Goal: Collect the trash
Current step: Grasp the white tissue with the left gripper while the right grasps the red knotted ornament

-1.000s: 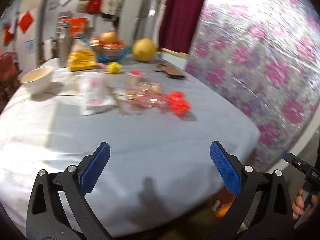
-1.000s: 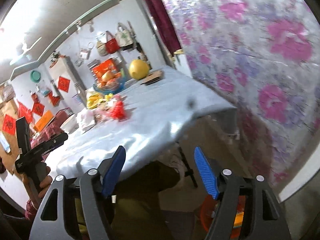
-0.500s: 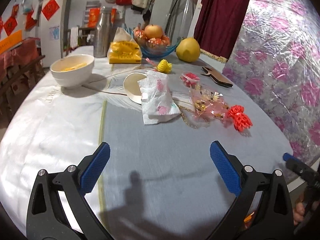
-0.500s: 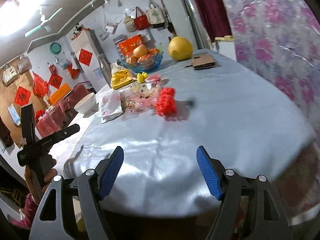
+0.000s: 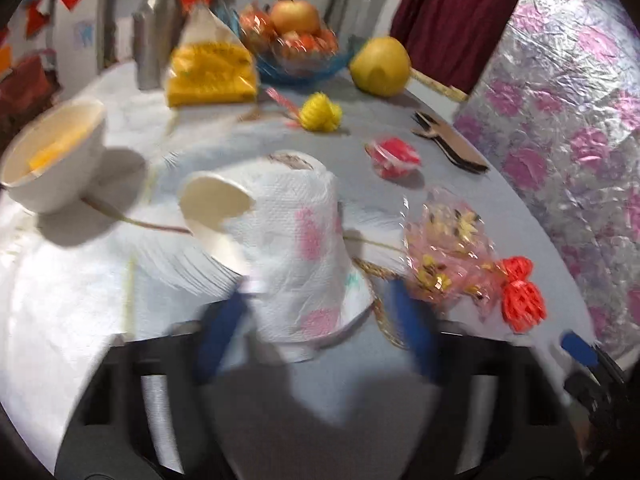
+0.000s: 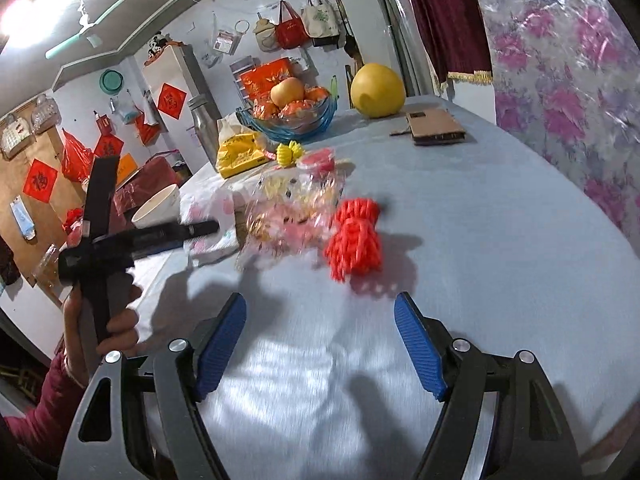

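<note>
A white paper napkin [image 5: 304,240] with pink flowers lies draped over a tipped paper cup [image 5: 216,204]. My left gripper [image 5: 316,332] straddles the napkin's near end, blurred; its jaws are closing, and I see no clear press on the paper. A crumpled clear pink wrapper [image 5: 444,256] and a red foam net [image 5: 520,292] lie to the right. In the right wrist view the red foam net [image 6: 354,236] lies just beyond my right gripper [image 6: 320,344], which is open and empty above the tablecloth. The wrapper [image 6: 288,208] and napkin [image 6: 212,220] lie left of the net.
The table [image 6: 500,220] has a pale blue cloth. On it stand a white bowl [image 5: 52,156], a yellow bag [image 5: 208,72], a steel flask [image 5: 154,40], a blue fruit bowl [image 5: 300,52] and a pomelo [image 5: 380,66]. A yellow net [image 5: 320,112], a red cup [image 5: 394,156] and cardboard [image 5: 452,144] lie nearby.
My left gripper has moved forward over the table to the napkin and its jaws have narrowed around it. My right gripper has come in over the table, closer to the red net.
</note>
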